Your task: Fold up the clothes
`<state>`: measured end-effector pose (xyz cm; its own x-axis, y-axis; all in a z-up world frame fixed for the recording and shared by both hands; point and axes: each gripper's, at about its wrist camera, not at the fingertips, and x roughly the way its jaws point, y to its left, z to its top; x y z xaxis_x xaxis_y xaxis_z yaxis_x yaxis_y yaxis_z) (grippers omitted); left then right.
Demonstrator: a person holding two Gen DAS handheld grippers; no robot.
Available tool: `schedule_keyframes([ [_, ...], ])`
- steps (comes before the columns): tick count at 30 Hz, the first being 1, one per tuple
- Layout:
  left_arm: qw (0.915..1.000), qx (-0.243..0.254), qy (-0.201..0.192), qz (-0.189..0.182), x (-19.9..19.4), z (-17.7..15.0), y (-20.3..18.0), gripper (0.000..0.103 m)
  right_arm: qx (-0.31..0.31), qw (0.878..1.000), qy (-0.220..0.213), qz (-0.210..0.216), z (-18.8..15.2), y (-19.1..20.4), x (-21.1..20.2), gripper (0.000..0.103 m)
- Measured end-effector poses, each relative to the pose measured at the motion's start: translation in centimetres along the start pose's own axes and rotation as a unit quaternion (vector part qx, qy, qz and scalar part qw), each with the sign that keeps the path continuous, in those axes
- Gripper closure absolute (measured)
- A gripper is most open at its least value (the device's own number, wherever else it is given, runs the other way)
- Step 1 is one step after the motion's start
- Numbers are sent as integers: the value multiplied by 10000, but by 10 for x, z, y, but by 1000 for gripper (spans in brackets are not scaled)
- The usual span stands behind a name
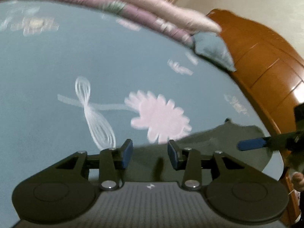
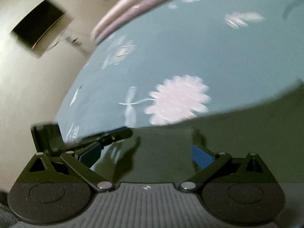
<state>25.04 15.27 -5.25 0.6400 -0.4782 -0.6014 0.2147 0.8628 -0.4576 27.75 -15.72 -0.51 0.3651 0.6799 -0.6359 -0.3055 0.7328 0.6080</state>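
A dark olive-green garment (image 1: 218, 142) lies flat on a teal bedsheet with pink flowers (image 1: 76, 57). It also shows in the right wrist view (image 2: 237, 133), filling the lower right. My left gripper (image 1: 150, 154) is open and empty, just above the garment's near edge. My right gripper (image 2: 146, 153) is open wide over the garment with nothing between its pads. The right gripper's blue fingertip (image 1: 250, 144) reaches in from the right in the left wrist view. The left gripper's finger (image 2: 106, 135) shows at the left of the right wrist view. Both views are motion-blurred.
A folded pink and mauve quilt (image 1: 133, 11) lies along the far side of the bed. A teal pillow (image 1: 212, 51) sits by the wooden headboard (image 1: 266, 60). The pale floor (image 2: 28, 87) and a dark box (image 2: 38, 26) lie off the bed's left edge.
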Motion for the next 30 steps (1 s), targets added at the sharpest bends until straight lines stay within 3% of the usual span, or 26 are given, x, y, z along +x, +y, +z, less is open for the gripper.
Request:
schedule_keyframes([
  [4, 9998, -74, -192, 76, -19, 2, 12, 59, -1053, 9941, 264, -71, -4, 34, 39, 0],
  [9, 9991, -156, -228, 336, -35, -8, 25, 58, -1828, 9748, 790, -1007, -28, 30, 98, 0],
  [13, 9982, -262, -259, 463, -43, -16, 32, 57, -2270, 9642, 524, -1264, -45, 38, 101, 0],
  [16, 9977, -351, -280, 515, -45, -20, 37, 57, -2853, 9434, 536, -1605, -55, 50, 109, 0],
  [21, 9971, -383, -413, 508, -50, -21, 37, 57, -2846, 9385, 758, -1803, -47, 60, 111, 0],
  [26, 9962, -449, -525, 529, -56, -27, 37, 53, -3049, 9391, 553, -1484, -40, 90, 115, 0],
  [30, 9959, -465, -527, 564, -61, -31, 38, 53, -3224, 9298, 763, -1602, -47, 91, 141, 0],
])
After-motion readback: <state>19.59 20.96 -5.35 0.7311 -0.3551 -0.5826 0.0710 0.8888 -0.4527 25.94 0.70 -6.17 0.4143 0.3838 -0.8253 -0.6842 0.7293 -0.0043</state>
